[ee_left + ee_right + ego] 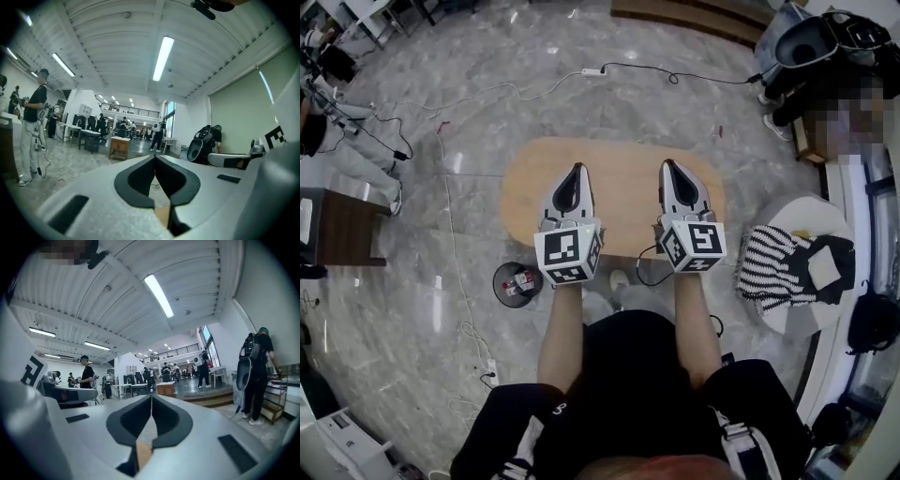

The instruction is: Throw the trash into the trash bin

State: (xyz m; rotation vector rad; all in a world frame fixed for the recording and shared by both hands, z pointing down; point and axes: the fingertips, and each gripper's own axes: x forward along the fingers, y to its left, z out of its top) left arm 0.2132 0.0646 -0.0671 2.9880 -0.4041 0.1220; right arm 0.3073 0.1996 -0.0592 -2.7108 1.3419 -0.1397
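Trash, red and white scraps (522, 281), lies inside the small round black bin (498, 281) on the floor beside the oval wooden table (623, 192). Left gripper (576, 171) and right gripper (667, 167) hang over the table, jaws pressed together on nothing. Probably nothing remains to carry, so lower both calmly. A white floor cable (456, 281) passes near the bin.

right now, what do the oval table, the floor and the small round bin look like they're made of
Light tan oval table: likely wood or wood veneer, matte, going by its even warm tone.
Grey veined floor: polished marble or marble-look tile; light glints off it and seams show.
Small round black bin: probably plastic or metal; too small to tell.
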